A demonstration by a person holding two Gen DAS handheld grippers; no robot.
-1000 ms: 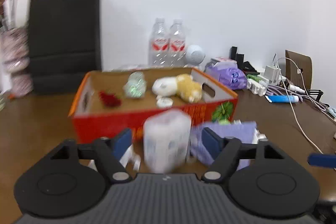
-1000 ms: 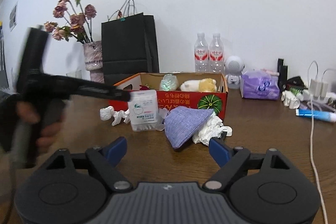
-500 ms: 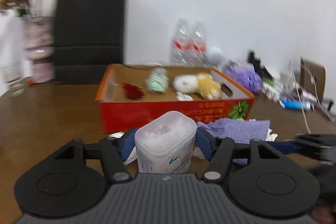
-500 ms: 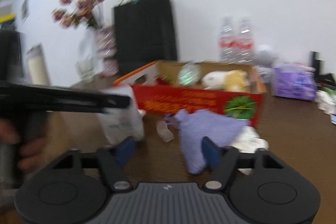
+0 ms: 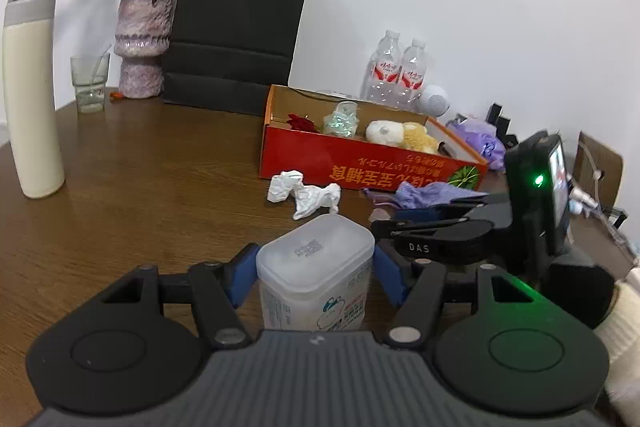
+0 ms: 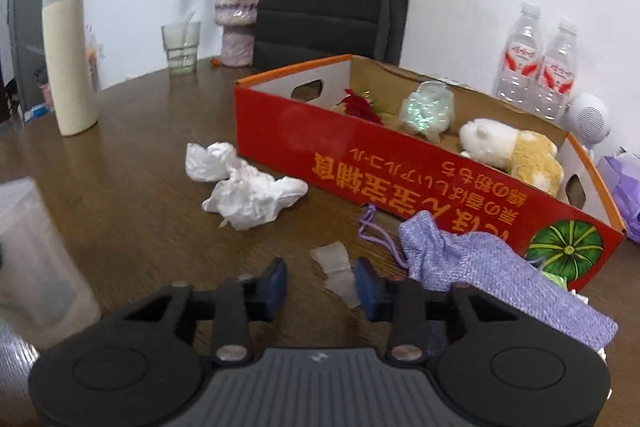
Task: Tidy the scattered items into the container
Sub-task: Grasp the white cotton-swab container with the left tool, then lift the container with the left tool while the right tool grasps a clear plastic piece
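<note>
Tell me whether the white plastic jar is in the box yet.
Not yet. The jar is clamped in the left tongs, short of the red box.

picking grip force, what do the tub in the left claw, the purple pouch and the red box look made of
Tub: frosted translucent plastic, probably rigid, with a smooth moulded lid.
Purple pouch: soft woven fabric; coarse weave and drawstring show.
Red box: printed cardboard; brown raw inner walls and cut handle holes show.

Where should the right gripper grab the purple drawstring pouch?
Pinch the purple pouch at its gathered neck beside the drawstring loop, coming from above-left. The body lies flat and limp against the red box, giving the right gripper fingers little to close on.
</note>
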